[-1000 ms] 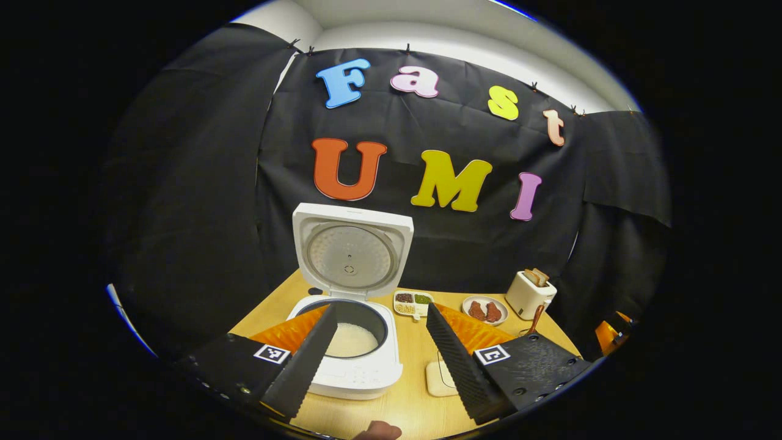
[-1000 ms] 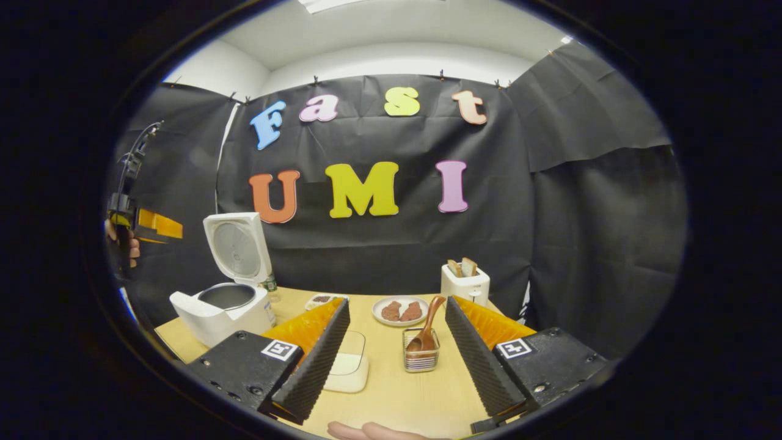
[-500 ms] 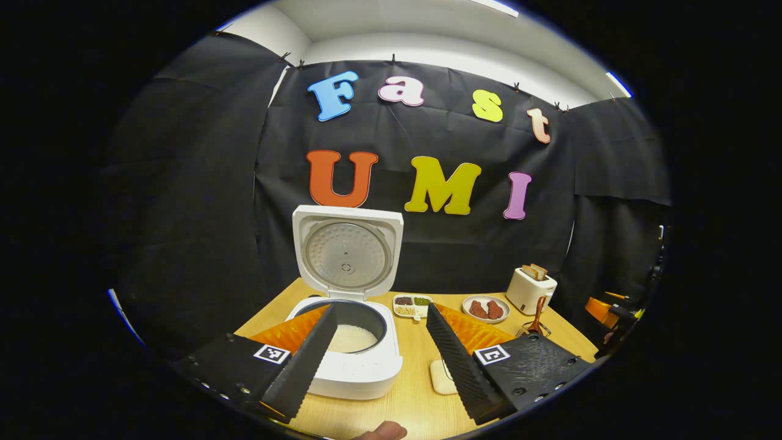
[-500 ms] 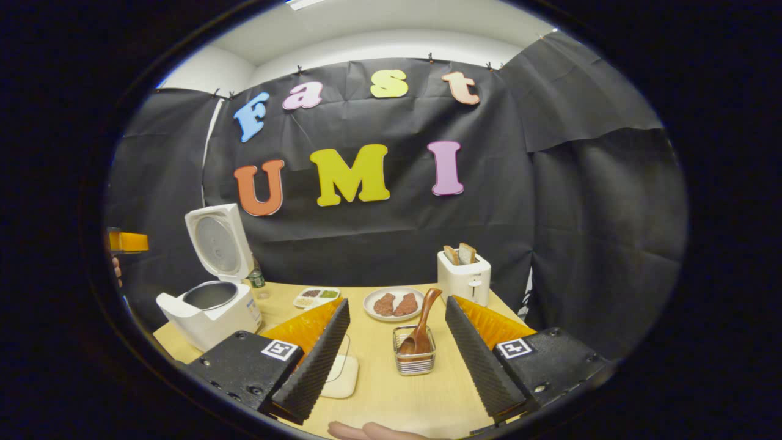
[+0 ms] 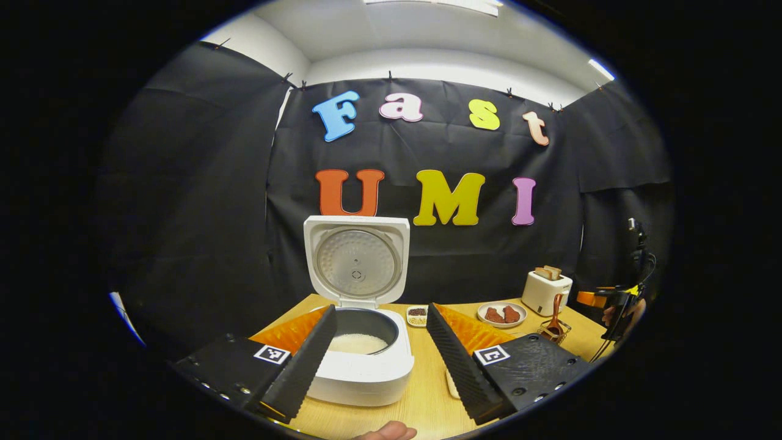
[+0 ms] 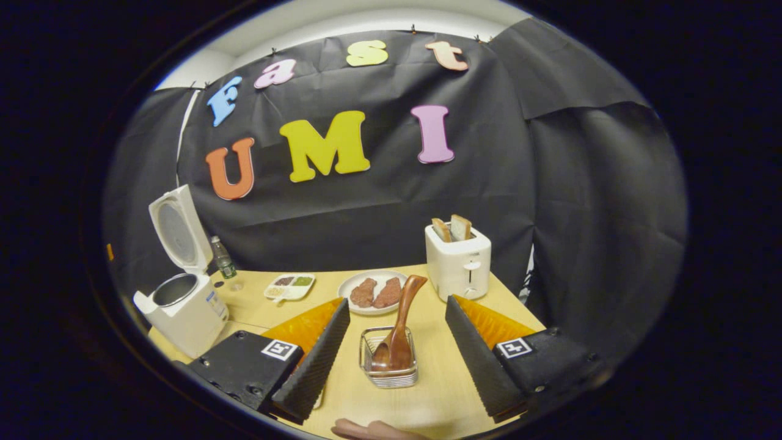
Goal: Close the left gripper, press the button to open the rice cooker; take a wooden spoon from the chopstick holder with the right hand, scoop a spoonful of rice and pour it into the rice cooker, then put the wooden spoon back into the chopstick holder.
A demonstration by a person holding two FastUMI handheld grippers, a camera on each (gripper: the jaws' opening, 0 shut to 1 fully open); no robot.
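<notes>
The white rice cooker [image 5: 360,366] stands open right in front of my left gripper [image 5: 380,308], lid [image 5: 357,260] upright and white rice [image 5: 357,343] in the pot. That gripper is open and holds nothing. A wooden spoon [image 6: 400,324] stands in the wire chopstick holder [image 6: 388,370], just ahead of my open right gripper [image 6: 397,302] and between the lines of its fingers, untouched. In the left gripper view, spoon [image 5: 555,315] and right gripper [image 5: 614,299] sit far right. The cooker [image 6: 183,308] stands at the left in the right gripper view.
On the wooden table [image 6: 440,391] stand a white toaster [image 6: 458,263] with bread, a plate of meat [image 6: 372,292], a divided dish [image 6: 290,286] and a small bottle [image 6: 224,260]. A white dish [image 5: 451,385] peeks out beside my left gripper's right finger.
My right gripper has moved forward and tilted down, so the spoon holder is now closer and between its fingers. The left gripper has swung slightly right. Both stayed open.
</notes>
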